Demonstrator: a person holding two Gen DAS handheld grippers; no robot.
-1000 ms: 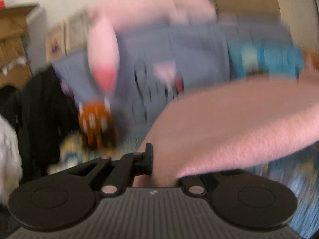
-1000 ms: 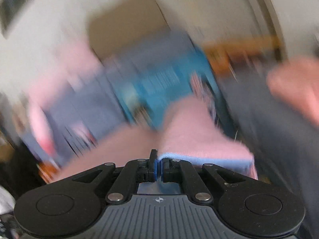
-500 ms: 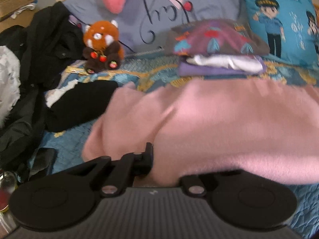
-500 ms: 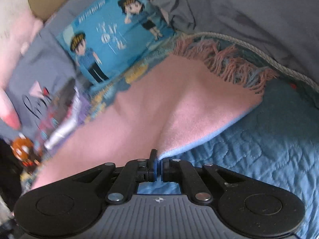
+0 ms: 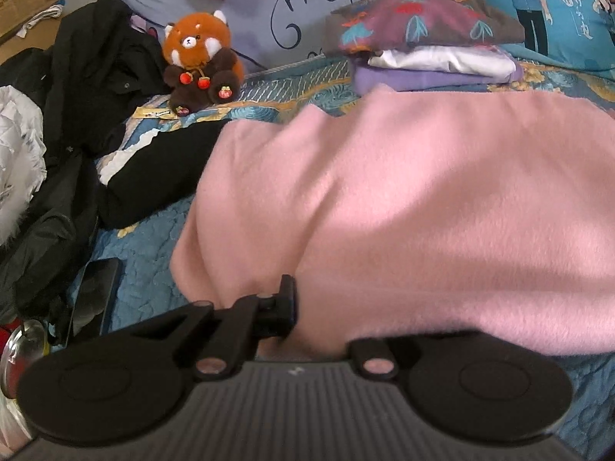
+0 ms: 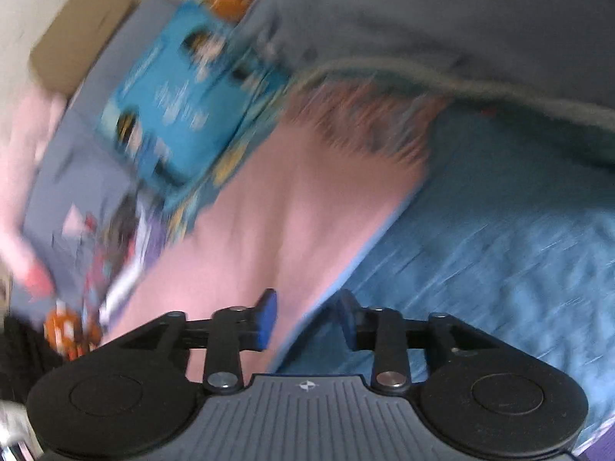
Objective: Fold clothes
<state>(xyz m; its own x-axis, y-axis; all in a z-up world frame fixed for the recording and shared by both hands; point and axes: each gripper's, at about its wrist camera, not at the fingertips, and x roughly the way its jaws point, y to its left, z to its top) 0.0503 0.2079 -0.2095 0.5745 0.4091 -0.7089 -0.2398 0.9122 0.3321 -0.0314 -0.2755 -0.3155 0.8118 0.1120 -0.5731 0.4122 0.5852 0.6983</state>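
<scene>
A pink fleece cloth with a pale blue underside lies spread on the blue quilt. Its fringed end shows in the blurred right wrist view. My left gripper is at the cloth's near edge. Its jaws are just starting to open, with the fabric still pinched and draped over the right finger, which is hidden. My right gripper is opening. Its blue pads stand apart, and the cloth's blue-trimmed edge lies loose between them, touching neither pad.
Behind the cloth is a stack of folded clothes, a red panda plush and a blue cartoon pillow. Black garments and a phone lie at the left. A grey blanket bounds the quilt.
Both grippers came down with the pink cloth and laid it on the bed. The right gripper's jaws have parted and let go of the edge. The left still pinches its edge.
</scene>
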